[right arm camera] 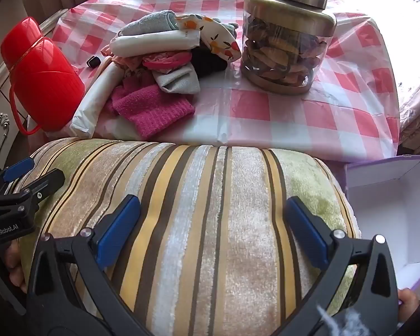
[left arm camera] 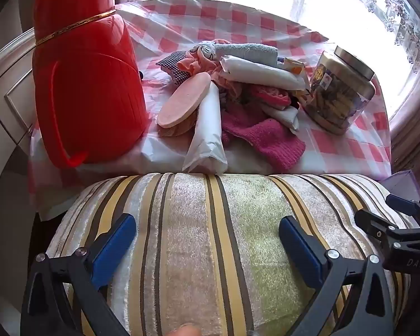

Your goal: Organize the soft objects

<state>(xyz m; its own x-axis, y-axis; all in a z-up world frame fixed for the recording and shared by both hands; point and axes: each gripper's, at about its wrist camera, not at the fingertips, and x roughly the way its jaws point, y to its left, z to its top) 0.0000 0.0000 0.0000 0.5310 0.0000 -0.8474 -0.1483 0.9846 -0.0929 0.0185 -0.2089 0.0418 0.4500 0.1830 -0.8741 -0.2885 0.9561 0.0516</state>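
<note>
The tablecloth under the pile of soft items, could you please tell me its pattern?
Pink-red and white checks on the glossy tablecloth, clearest in the right wrist view.

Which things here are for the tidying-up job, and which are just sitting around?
For the job:
- pile of soft cloths
- pink knitted cloth
- white roll
- purple box, open, maybe where they go
- left gripper and right gripper, both open

Just sitting around:
- red flask
- glass jar
- striped cushion
- checked tablecloth
</note>
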